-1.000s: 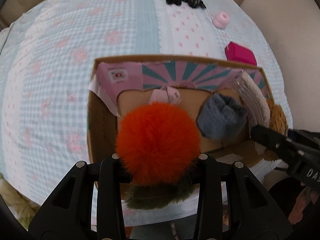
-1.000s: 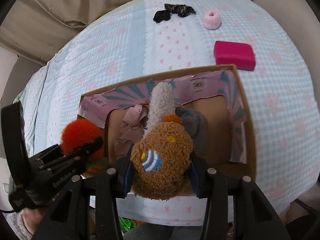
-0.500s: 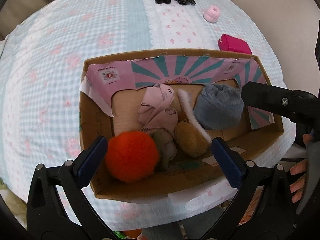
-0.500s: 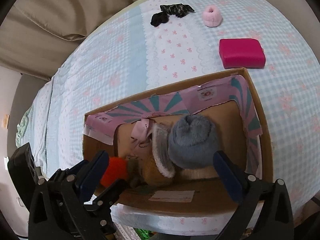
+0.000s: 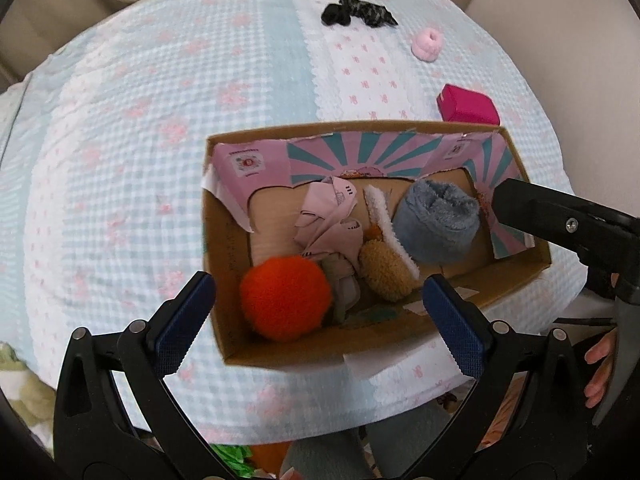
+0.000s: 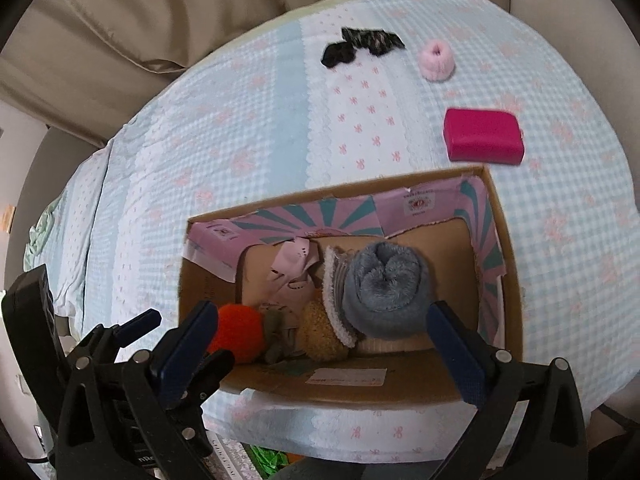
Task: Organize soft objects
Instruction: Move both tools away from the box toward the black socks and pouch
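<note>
A cardboard box [image 5: 516,276] [image 6: 514,320] sits at the near edge of the cloth-covered table. Inside lie an orange pompom [image 5: 286,298] [image 6: 238,332], a brown fuzzy toy [image 5: 386,274] [image 6: 322,334], a rolled grey sock [image 5: 438,226] [image 6: 386,294] and pink cloth [image 5: 330,220] [image 6: 290,276]. My left gripper [image 5: 316,312] is open and empty above the box's near left. My right gripper [image 6: 320,332] is open and empty above the box's near side.
On the far cloth lie a black scrunchie [image 5: 358,12] [image 6: 360,44], a pink fluffy scrunchie [image 5: 428,42] [image 6: 437,59] and a magenta block [image 5: 468,106] [image 6: 484,140]. The right gripper's arm [image 5: 560,220] crosses the box's right end. The table's front edge is just below the box.
Both grippers opened and let go: the orange pompom and the brown toy now lie in the box. Both grippers have drawn back from the box.
</note>
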A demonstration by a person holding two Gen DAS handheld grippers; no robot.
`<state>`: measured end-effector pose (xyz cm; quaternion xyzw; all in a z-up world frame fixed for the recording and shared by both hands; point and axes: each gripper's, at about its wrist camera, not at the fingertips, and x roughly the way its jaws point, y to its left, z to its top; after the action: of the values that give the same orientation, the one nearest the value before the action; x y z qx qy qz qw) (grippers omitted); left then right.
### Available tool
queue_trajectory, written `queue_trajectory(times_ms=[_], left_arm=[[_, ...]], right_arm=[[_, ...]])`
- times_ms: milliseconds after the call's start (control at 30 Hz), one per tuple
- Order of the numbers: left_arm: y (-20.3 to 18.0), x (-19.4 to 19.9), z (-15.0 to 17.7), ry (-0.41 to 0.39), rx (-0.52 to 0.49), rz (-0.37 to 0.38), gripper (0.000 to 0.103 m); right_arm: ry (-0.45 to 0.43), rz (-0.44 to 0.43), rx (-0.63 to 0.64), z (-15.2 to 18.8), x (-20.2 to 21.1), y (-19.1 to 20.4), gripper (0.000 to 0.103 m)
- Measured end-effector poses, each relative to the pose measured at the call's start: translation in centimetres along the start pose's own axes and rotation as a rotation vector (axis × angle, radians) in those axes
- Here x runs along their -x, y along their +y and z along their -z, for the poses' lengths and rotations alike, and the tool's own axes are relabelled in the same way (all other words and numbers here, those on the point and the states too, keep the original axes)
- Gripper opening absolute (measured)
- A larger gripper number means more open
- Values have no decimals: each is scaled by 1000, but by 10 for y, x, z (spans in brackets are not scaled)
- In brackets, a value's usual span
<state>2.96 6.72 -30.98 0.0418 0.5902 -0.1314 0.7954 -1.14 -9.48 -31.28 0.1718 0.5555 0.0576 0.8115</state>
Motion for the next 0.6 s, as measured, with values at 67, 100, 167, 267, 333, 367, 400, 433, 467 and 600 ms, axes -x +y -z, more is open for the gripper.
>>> queue_trajectory(times_ms=[67, 100, 167, 267, 333, 367, 400, 433, 467, 600], left_arm=[[2, 9, 0, -5, 7, -2, 103], [2, 13, 0, -8, 11, -4, 103], [4, 25, 1, -18, 19, -11, 103], [6, 43, 1, -38, 35, -11, 103], [7, 56, 1, -54, 44, -16, 103], [8, 64, 0, -62, 49, -22, 103], [8, 70, -1, -69, 53, -27, 103], [8, 77, -3, -80, 56, -29, 103], [9, 86, -5, -96, 58, -29, 103], [10, 110, -18, -146, 58, -47, 103]], right_arm=[[-12, 8, 23, 0, 12, 7, 103], [-18, 15, 34, 0, 18, 10, 103], [-34, 31, 57, 1, 30, 16, 103], [-71, 47, 85, 0, 51, 24, 103], [-95, 55, 91, -1, 66, 27, 103], [-108, 60, 96, -2, 75, 28, 103], [-118, 64, 101, -3, 82, 29, 103], [-130, 71, 112, -4, 93, 30, 103], [-134, 76, 119, -6, 99, 31, 103], [-149, 101, 135, -15, 124, 26, 103]])
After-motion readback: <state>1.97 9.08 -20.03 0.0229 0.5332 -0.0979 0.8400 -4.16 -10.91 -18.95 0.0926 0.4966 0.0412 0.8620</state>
